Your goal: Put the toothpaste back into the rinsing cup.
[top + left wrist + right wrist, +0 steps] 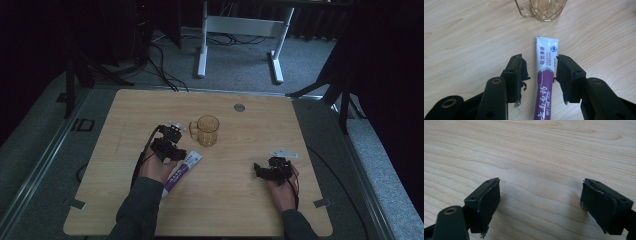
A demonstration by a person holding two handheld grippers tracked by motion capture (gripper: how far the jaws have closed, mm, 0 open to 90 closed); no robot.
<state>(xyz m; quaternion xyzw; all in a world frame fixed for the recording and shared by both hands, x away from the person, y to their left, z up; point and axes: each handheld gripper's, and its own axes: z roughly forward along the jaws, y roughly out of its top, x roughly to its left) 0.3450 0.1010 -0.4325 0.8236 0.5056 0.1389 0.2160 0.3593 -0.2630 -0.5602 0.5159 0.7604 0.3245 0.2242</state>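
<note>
Left claw (539, 75): nearest the lens in left gripper view, jaws standing apart w/ the tube running up between them; right pad looks just at the tube's edge, left pad a gap away. Not clamping yet.
Toothpaste tube (546, 82): lying flat on the bench, purple lower body, white crimped end pointing twd the mug. In high view the tube (183, 170) is sitting just near-side of the mug, partly under the left hand.
Mug (206, 130): clear amber glass, upright, handle facing the left claw (169, 150); looks empty, tho hard to be sure. Apart from the tube, not touching it.
Right claw (540, 205): jaws spread wide, nothing between them, hovering low over bare wood. In high view the right claw (263, 171) is sitting well to the right of the mug and nearer the person.
Bench (260, 125): light wood top; round grey cap set in it beyond the mug.
Step in hand (judging): left claw is lining up on the tube for a pick; approach done, squeeze not yet made.
Next move (judging): close the jaws evenly across the tube's width, gently since the body will squash, then lift. Prob. heading for the mug, crimped end up or down can't be told.
</note>
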